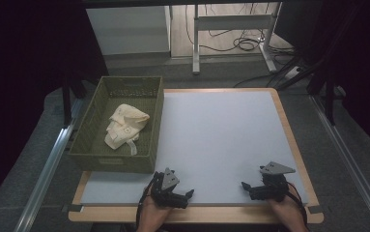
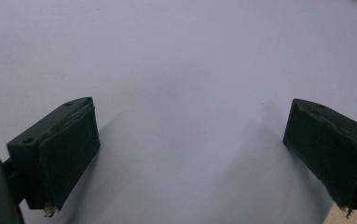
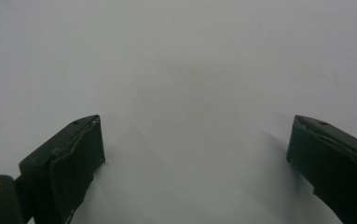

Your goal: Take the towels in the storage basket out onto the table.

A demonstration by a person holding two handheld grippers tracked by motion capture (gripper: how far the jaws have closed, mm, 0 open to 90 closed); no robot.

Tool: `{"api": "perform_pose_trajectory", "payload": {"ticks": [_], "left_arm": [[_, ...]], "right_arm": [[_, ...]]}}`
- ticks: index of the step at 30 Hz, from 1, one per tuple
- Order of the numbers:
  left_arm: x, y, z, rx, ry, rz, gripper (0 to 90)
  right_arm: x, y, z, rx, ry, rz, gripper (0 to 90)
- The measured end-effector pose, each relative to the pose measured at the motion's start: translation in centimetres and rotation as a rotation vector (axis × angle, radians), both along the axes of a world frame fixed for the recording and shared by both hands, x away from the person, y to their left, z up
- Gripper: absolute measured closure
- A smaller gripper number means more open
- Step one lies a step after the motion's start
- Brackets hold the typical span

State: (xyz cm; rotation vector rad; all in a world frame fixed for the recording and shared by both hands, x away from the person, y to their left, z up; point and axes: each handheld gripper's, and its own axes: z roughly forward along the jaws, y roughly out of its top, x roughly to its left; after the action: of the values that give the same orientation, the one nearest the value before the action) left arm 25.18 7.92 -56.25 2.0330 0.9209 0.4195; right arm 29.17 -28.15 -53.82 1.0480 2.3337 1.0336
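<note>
Where the green basket (image 1: pixel 146 140) stands at the table's far left edge: a cream cloth (image 1: pixel 124 124), crumpled, down inside it, toward the middle of its floor, one strap end trailing toward the basket's near wall. Well apart from both grippers, with the basket's near wall between cloth and fingers; touched by nothing.

Nearest to the basket, just off its near right corner: the left gripper (image 1: pixel 190 194), low over the pale grey mat (image 1: pixel 221 135), held in a hand (image 1: pixel 151 217) at the near edge, jaws turned away from the basket. Seen along its own jaws, fingers (image 2: pixel 69 156) spread wide, bare mat between the pads, nothing held.

Farther from the basket, along the same near edge: the right gripper (image 1: pixel 245 186), grey three-cornered plate on top, held in the other hand (image 1: pixel 286 212), jaws turned back toward the basket's side. Fingers (image 3: pixel 76 161) likewise wide apart, bare mat between, nothing gripped.

Around the mat, a wooden table rim (image 1: pixel 293 140). Beyond the basket's far side, a white metal frame (image 1: pixel 231 21) and loose cables (image 1: pixel 243 43) on the floor.
</note>
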Motion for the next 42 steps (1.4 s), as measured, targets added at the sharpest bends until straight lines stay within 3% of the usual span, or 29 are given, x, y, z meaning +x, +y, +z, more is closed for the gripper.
{"api": "perform_pose_trajectory", "payload": {"ticks": [31,37,42], "left_arm": [[-0.3,-0.3,0.0,-0.003,0.001,0.036,3.8],[-0.2,-0.5,0.5,0.013,0.035,0.021,4.5],[0.0,-0.6,1.3,-0.012,0.052,-0.024,5.0]], "right_arm": [[0.0,-0.2,0.0,0.007,-0.001,0.018,4.0],[0.0,-0.3,0.0,0.007,-0.001,0.020,4.0],[0.0,-0.3,0.0,0.007,0.000,0.020,4.0]]}}
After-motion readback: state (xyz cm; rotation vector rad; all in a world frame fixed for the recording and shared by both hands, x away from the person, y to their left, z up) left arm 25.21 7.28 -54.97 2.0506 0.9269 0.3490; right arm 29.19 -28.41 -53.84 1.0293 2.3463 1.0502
